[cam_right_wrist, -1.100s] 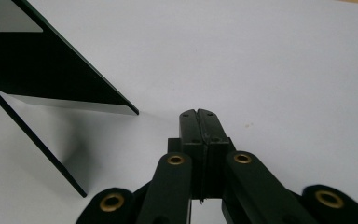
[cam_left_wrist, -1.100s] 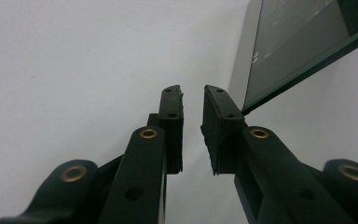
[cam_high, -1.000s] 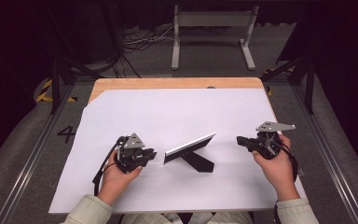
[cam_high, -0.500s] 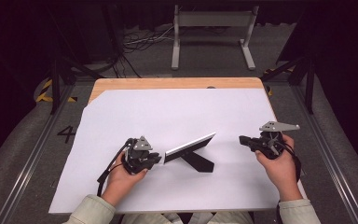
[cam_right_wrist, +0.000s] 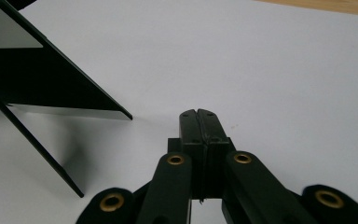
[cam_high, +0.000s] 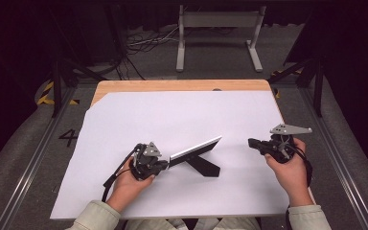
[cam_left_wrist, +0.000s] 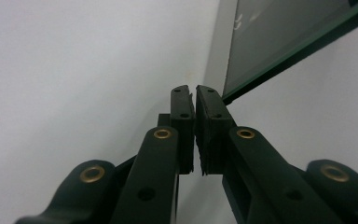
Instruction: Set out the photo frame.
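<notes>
White paper [cam_high: 182,120] covers the table [cam_high: 172,86], and the black-backed picture frame [cam_high: 195,149] stands propped on its strut at the near middle. Your left hand-held gripper [cam_high: 165,163] has just been closing, jaws nearly together at the frame's left end with nothing visibly between them; your right hand-held gripper [cam_high: 255,143], pressed together, sits well apart on the right.

My left gripper [cam_high: 165,164] now sits closer to the picture frame [cam_high: 195,150] than a second ago: it has slid rightward across the white surface [cam_high: 172,115] and sunk a little, so its tip meets the frame's lower left corner in the high view. My jaws have just been closing (a thin slit remains between them in the left gripper view), and nothing lies between them; the frame's edge [cam_left_wrist: 279,46] stands just beside and beyond their tips.
</notes>
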Demonstrator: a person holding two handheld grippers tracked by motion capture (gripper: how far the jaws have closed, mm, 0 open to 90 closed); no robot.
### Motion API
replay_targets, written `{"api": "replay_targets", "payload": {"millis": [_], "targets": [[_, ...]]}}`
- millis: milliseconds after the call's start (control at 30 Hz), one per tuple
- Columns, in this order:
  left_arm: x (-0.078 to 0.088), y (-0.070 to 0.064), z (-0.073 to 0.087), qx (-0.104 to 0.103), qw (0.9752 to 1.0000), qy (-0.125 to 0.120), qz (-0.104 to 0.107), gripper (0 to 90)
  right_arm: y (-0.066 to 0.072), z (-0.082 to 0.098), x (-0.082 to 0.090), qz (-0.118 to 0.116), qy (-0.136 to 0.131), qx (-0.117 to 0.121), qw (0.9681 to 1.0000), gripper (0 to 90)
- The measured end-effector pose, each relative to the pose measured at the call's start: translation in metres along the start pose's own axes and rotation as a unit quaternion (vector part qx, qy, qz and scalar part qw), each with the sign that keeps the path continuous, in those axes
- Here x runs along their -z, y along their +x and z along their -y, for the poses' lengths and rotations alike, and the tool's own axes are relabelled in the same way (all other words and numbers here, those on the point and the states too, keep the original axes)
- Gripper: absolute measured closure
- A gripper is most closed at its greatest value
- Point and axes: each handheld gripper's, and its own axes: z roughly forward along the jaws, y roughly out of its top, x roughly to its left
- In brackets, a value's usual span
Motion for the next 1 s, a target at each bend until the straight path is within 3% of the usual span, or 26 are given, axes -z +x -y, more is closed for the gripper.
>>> {"api": "replay_targets", "payload": {"millis": [300, 1000], "targets": [[-0.002, -0.003, 0.000, 0.000, 0.9999, 0.003, 0.015, 90.0, -0.003, 0.000, 0.005, 0.001, -0.006, -0.005, 1.0000, 90.0], [-0.008, -0.037, -0.006, -0.062, 0.9964, 0.025, 0.053, 90.0, -0.009, -0.001, 0.016, 0.005, -0.019, -0.014, 0.9997, 90.0]]}}
